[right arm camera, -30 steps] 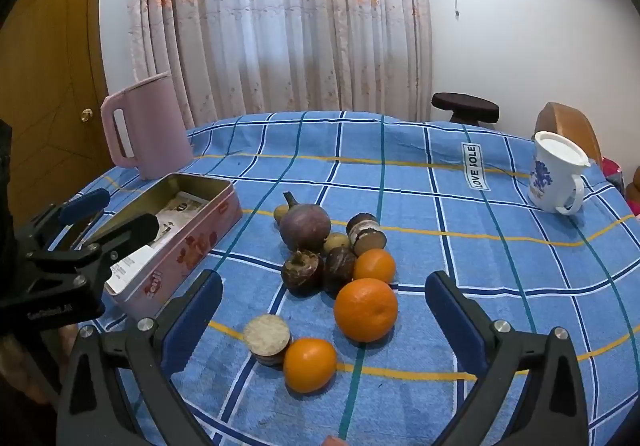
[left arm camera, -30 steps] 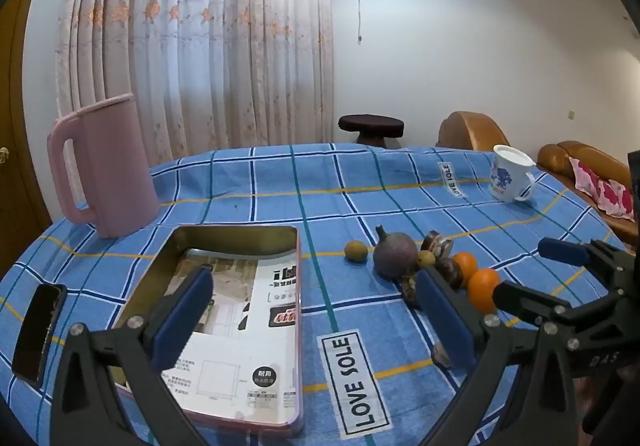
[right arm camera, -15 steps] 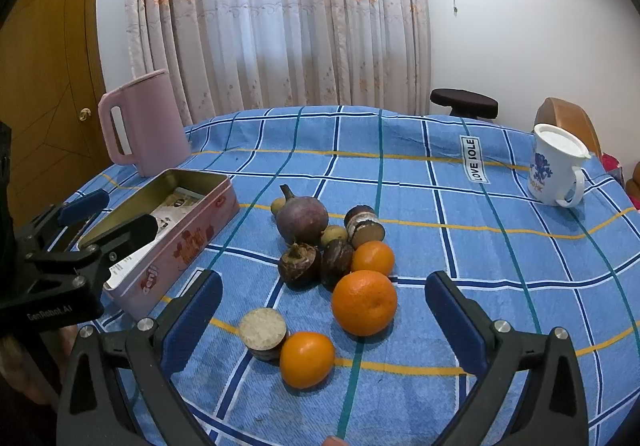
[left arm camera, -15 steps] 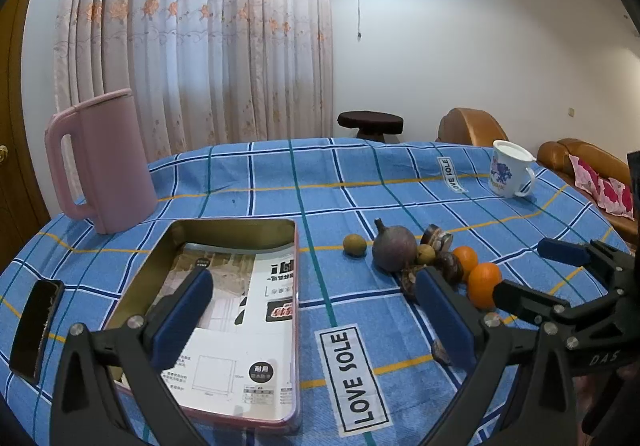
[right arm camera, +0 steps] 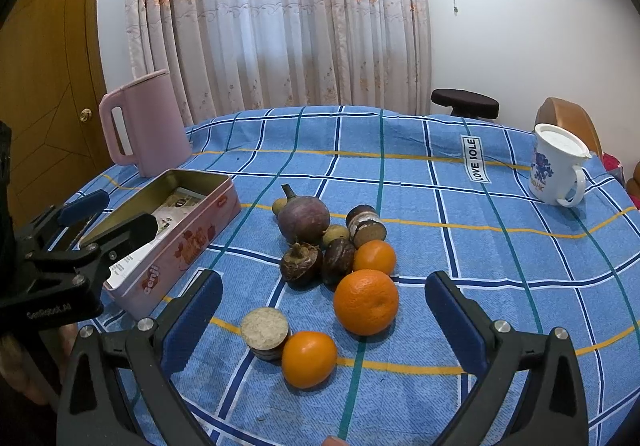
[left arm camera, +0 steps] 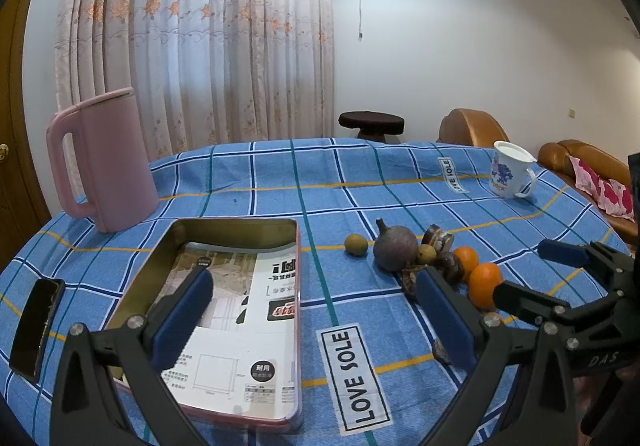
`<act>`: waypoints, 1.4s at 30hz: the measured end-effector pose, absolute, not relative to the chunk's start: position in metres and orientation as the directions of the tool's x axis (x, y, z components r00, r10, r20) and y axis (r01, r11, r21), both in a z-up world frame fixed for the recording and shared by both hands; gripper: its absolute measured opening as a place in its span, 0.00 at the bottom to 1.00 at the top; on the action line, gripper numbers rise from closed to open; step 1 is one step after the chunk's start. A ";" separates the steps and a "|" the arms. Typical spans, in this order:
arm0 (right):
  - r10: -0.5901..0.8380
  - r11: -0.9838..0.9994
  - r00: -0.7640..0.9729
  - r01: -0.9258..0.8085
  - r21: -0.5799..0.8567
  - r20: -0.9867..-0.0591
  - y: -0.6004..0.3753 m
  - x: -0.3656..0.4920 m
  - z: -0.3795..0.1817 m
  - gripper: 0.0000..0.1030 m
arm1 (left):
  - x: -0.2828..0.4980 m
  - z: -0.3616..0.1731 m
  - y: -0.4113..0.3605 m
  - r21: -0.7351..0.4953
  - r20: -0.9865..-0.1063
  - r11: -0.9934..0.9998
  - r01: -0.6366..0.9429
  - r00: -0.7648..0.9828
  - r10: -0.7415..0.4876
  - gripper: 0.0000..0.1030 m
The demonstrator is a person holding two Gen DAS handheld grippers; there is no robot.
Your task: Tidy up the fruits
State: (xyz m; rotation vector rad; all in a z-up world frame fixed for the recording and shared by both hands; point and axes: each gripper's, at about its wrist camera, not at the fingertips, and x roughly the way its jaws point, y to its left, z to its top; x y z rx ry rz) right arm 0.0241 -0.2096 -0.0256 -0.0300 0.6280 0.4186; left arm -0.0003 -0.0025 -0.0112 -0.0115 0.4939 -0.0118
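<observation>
Nothing is sorted yet: the round orange and purple fruits (right arm camera: 340, 266) lie beside the paper-lined pink metal tin (right arm camera: 176, 230); both grippers' fingers gape apart, empty.

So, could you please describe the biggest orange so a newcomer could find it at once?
Start at the pink tin on the blue checked tablecloth; the fruit cluster lies to its right. On the cluster's near side sits the largest orange, bigger than the two smaller oranges behind and in front of it.

Three oranges (right arm camera: 365, 301), one tin (right arm camera: 188, 242)
</observation>
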 end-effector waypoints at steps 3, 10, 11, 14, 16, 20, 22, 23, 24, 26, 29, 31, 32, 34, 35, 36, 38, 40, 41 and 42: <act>0.373 0.915 0.727 -0.390 0.100 -0.576 -0.210 0.023 -0.025 0.99 | -0.001 -0.011 -0.003 -0.014 -0.473 1.000 0.007 0.881 -0.013 1.00; 0.372 0.916 0.727 -0.389 0.101 -0.578 -0.210 0.023 -0.026 0.99 | -0.001 -0.012 -0.003 -0.014 -0.473 1.000 0.007 0.881 -0.013 1.00; 0.373 0.916 0.727 -0.389 0.102 -0.577 -0.210 0.023 -0.026 0.99 | -0.001 -0.011 -0.003 -0.015 -0.474 1.000 0.008 0.881 -0.014 1.00; 0.375 0.915 0.726 -0.389 0.104 -0.577 -0.210 0.022 -0.026 0.99 | -0.001 -0.011 -0.002 -0.015 -0.474 1.000 0.008 0.880 -0.014 1.00; 0.373 0.915 0.727 -0.390 0.101 -0.576 -0.211 0.022 -0.026 0.99 | -0.001 -0.011 -0.002 -0.015 -0.475 1.000 0.009 0.880 -0.015 1.00; 0.374 0.915 0.727 -0.390 0.102 -0.576 -0.211 0.022 -0.025 0.99 | -0.001 -0.011 -0.002 -0.017 -0.476 1.000 0.008 0.879 -0.015 1.00; 0.374 0.915 0.726 -0.390 0.102 -0.577 -0.212 0.023 -0.025 0.99 | -0.002 -0.011 -0.002 -0.016 -0.477 1.000 0.008 0.879 -0.015 1.00; 0.373 0.915 0.726 -0.390 0.101 -0.577 -0.211 0.023 -0.025 0.99 | -0.001 -0.011 -0.002 -0.017 -0.477 1.000 0.008 0.879 -0.015 1.00; 0.374 0.915 0.727 -0.390 0.101 -0.577 -0.212 0.023 -0.025 0.99 | -0.001 -0.011 -0.002 -0.018 -0.478 1.000 0.009 0.878 -0.016 1.00; 0.374 0.915 0.726 -0.391 0.101 -0.577 -0.212 0.023 -0.025 0.99 | -0.001 -0.011 -0.003 -0.017 -0.478 1.000 0.009 0.878 -0.016 1.00; 0.373 0.915 0.728 -0.390 0.101 -0.575 -0.212 0.023 -0.025 0.99 | -0.001 -0.012 -0.003 -0.016 -0.481 1.000 0.011 0.877 -0.017 1.00; 0.373 0.915 0.726 -0.390 0.101 -0.577 -0.216 0.024 -0.027 0.99 | 0.001 -0.014 -0.006 -0.015 -0.485 1.000 0.013 0.875 -0.018 1.00; 0.372 0.916 0.725 -0.389 0.101 -0.580 -0.217 0.024 -0.028 0.99 | 0.001 -0.015 -0.007 -0.013 -0.490 1.000 0.010 0.872 -0.015 1.00; 0.363 0.919 0.723 -0.383 0.095 -0.588 -0.223 0.024 -0.031 0.99 | 0.002 -0.017 -0.008 -0.021 -0.497 1.000 0.016 0.868 -0.025 1.00; 0.361 0.919 0.723 -0.382 0.094 -0.590 -0.225 0.023 -0.033 0.99 | 0.002 -0.018 -0.010 -0.025 -0.499 0.999 0.021 0.866 -0.030 1.00; 0.357 0.921 0.720 -0.378 0.095 -0.595 -0.228 0.023 -0.035 0.99 | 0.002 -0.019 -0.012 -0.027 -0.502 0.999 0.026 0.864 -0.036 1.00; 0.361 0.920 0.711 -0.376 0.107 -0.604 -0.234 0.022 -0.039 0.99 | 0.001 -0.020 -0.017 -0.032 -0.505 0.998 0.049 0.861 -0.059 1.00; 0.370 0.917 0.701 -0.383 0.115 -0.610 -0.236 0.019 -0.043 0.99 | 0.000 -0.022 -0.023 -0.022 -0.506 0.998 0.061 0.860 -0.064 1.00; 0.373 0.914 0.696 -0.388 0.117 -0.613 -0.237 0.018 -0.045 0.99 | -0.001 -0.023 -0.026 -0.016 -0.506 0.997 0.070 0.860 -0.068 1.00; 0.379 0.911 0.686 -0.395 0.119 -0.622 -0.236 0.016 -0.048 0.98 | -0.002 -0.024 -0.029 -0.011 -0.508 0.997 0.080 0.858 -0.074 1.00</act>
